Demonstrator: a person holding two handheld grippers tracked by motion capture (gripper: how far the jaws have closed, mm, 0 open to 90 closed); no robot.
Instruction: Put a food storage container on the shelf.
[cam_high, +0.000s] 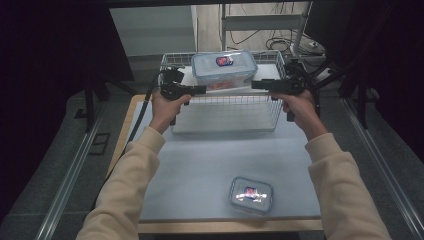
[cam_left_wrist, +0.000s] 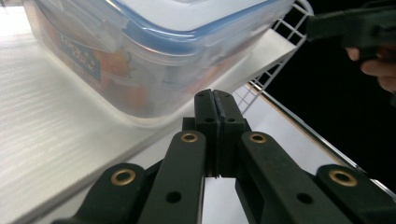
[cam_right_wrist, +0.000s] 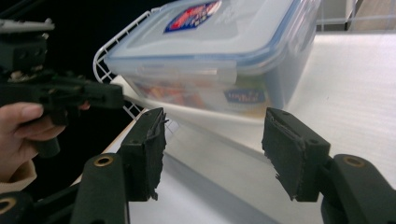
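Observation:
A large clear box with a blue-rimmed lid (cam_high: 224, 67) stands on a white board at the back of a white wire basket (cam_high: 227, 100). My left gripper (cam_high: 202, 90) hangs at the box's left side, just short of it. In the left gripper view its jaws (cam_left_wrist: 215, 100) are shut with nothing between them, and the box (cam_left_wrist: 154, 51) lies right ahead. My right gripper (cam_high: 255, 84) is at the box's right side. Its jaws (cam_right_wrist: 215, 140) stand open and empty, a little short of the box (cam_right_wrist: 219, 51).
A small lidded box (cam_high: 251, 195) lies near the front edge of the pale mat (cam_high: 200, 165) on the wooden table. Metal rails run along both sides of the table. A rack with cables stands behind the basket.

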